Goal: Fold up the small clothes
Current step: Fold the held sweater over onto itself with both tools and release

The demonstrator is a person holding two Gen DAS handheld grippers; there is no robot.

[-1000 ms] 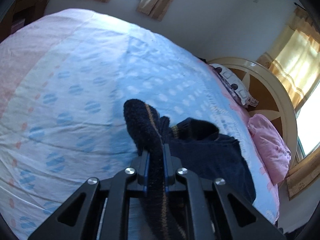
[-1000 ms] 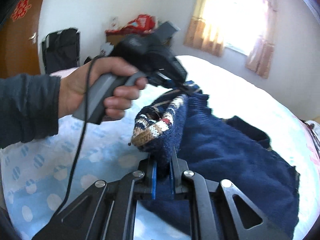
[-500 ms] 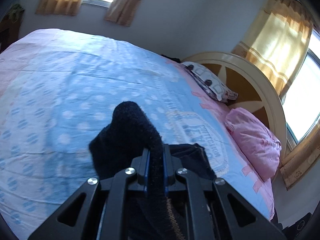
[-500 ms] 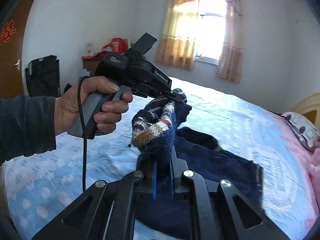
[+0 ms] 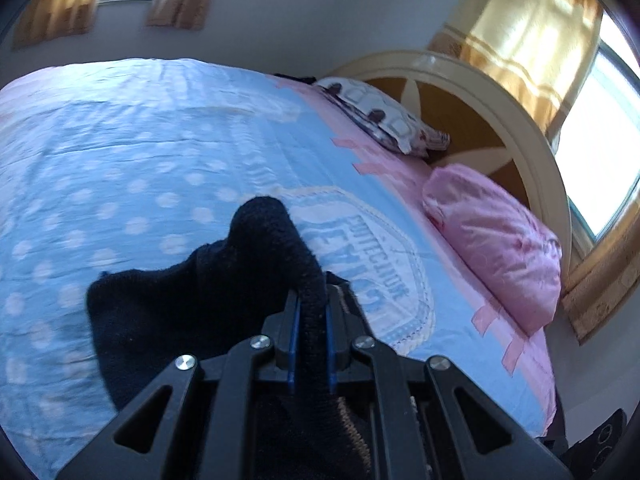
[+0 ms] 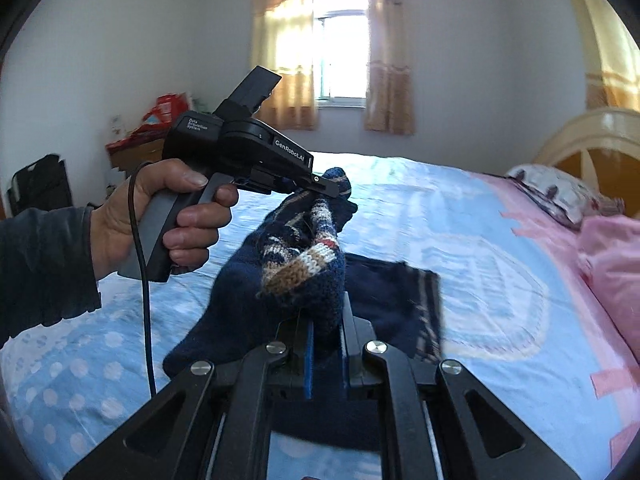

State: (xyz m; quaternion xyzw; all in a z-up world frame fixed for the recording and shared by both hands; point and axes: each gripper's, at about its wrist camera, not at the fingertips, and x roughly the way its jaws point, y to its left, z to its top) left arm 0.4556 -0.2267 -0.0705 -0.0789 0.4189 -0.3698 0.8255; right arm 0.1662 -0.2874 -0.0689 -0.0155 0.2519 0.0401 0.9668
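Your left gripper has its fingers pinched tight on a thick roll of the navy knitted sweater, and your right gripper is clamped just as closely on another bunched edge of it. The knit is dark blue, with a band of tan, white and red patterning showing where it folds over your right fingers. It is lifted between the two grippers, its lower part trailing down onto the blue dotted bedspread. Your left hand grips the gripper's handle. Beyond lie a pink pillow and a patterned pillow by the headboard.
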